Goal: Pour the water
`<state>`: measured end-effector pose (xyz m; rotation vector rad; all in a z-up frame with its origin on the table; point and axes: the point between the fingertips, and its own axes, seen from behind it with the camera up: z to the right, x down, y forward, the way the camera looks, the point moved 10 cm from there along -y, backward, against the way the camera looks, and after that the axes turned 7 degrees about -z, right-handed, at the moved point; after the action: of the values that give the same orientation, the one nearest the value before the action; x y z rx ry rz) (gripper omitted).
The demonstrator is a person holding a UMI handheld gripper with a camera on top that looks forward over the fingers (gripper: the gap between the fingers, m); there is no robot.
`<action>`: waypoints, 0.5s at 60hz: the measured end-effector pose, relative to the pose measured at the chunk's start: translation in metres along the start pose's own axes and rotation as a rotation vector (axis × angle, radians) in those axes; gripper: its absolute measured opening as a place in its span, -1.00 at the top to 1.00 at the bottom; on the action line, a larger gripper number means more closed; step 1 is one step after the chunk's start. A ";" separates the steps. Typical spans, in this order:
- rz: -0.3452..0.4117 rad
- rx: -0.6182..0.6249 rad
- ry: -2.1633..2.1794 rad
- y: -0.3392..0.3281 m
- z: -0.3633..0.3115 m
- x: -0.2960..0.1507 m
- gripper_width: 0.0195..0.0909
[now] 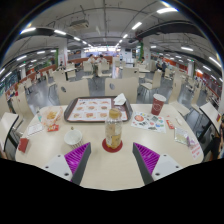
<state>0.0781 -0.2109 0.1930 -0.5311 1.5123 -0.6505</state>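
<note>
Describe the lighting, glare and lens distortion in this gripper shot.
Gripper view: strong fisheye bending, so the table edge and ceiling lights curve; bright strip lighting overhead gives even light with only soft shadows; mild glare on the tabletop; the bottle just ahead of the open jaws is fairly sharp, while the far room looks small and indistinct.

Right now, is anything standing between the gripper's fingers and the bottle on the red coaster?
Nothing visible does. The bottle stands upright on its red coaster just ahead of the open gripper, with bare table between. The red cup stands off to the side.
</note>
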 end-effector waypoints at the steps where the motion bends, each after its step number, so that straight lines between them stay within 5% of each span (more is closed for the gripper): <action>1: -0.005 0.004 0.000 -0.008 -0.002 0.002 -0.84; 30: -0.014 0.045 -0.027 -0.122 -0.034 0.043 -0.83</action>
<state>0.0345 -0.3262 0.2449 -0.5154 1.4662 -0.6841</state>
